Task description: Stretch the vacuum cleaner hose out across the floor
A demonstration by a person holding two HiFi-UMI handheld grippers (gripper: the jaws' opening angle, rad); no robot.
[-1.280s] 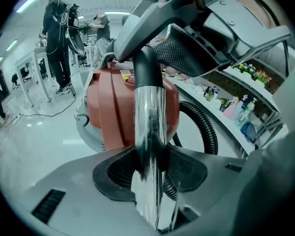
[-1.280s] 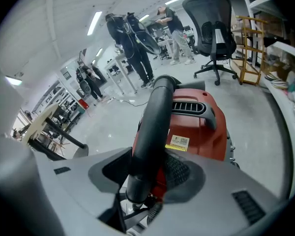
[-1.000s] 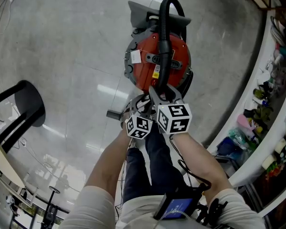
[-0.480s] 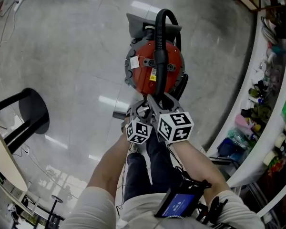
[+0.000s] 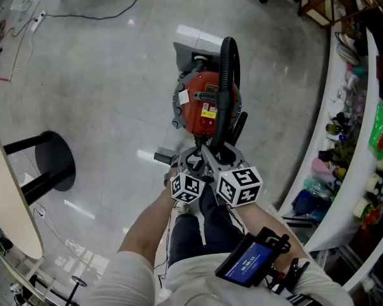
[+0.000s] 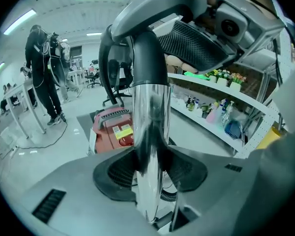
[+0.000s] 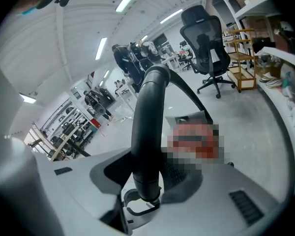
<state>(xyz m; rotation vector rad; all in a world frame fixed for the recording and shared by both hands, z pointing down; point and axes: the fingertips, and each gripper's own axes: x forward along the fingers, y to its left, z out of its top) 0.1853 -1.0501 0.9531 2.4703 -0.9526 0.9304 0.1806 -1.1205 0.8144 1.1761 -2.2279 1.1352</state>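
Note:
The red canister vacuum (image 5: 206,107) stands on the grey floor ahead of the person's legs. Its black hose (image 5: 228,62) arches up from the canister's far end and comes back over it to the grippers. My left gripper (image 5: 193,162) is shut on the chrome wand tube (image 6: 148,132), pads pressed on both sides (image 6: 150,168). Just to its right, my right gripper (image 5: 218,155) is shut on the black curved hose handle (image 7: 148,132), which stands upright between its jaws (image 7: 148,173); those jaws have closed in a little. Both grippers hang side by side above the canister's near edge.
A black stool (image 5: 48,161) stands at the left beside a pale table edge (image 5: 6,196). A curved white shelf (image 5: 345,145) with bottles and plants runs along the right. A cable (image 5: 102,11) crosses the far floor. An office chair (image 7: 206,33) and a standing person (image 6: 42,68) are farther off.
Both grippers have risen together with the wand and hose handle in them. The canister looks smaller and farther below, and the stool has slid right in the head view.

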